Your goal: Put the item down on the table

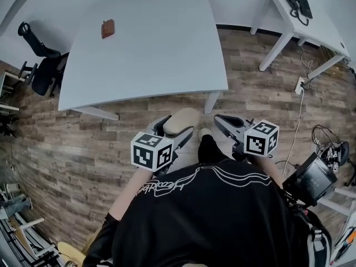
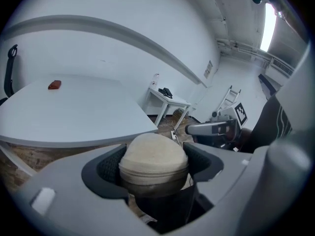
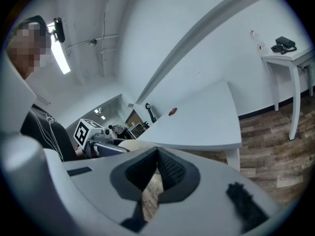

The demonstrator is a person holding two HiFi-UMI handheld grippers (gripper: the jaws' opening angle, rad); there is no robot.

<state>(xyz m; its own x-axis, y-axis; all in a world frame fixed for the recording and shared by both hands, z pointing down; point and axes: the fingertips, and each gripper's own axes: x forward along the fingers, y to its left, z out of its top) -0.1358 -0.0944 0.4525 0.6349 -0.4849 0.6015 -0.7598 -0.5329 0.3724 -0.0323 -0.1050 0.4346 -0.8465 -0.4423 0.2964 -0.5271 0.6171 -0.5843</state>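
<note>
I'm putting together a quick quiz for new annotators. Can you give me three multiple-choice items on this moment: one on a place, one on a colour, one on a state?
1. In the head view, where on the large white table does the small reddish-brown object lie?
A. at the near edge
B. on the far part, toward the left
C. at the near right corner

2. What colour is the round item between the jaws of the left gripper?
A. blue
B. green
C. beige

3. How do the jaws of the right gripper stand?
A. together, with nothing between them
B. clamped on the round item
C. wide apart

Answers:
1. B, as the object sits well away from the near edge, left of the table's middle.
2. C, as the left gripper view shows a pale beige dome pressed between the pads.
3. A, as the right gripper view shows the pads meeting, with only floor behind them.
</note>
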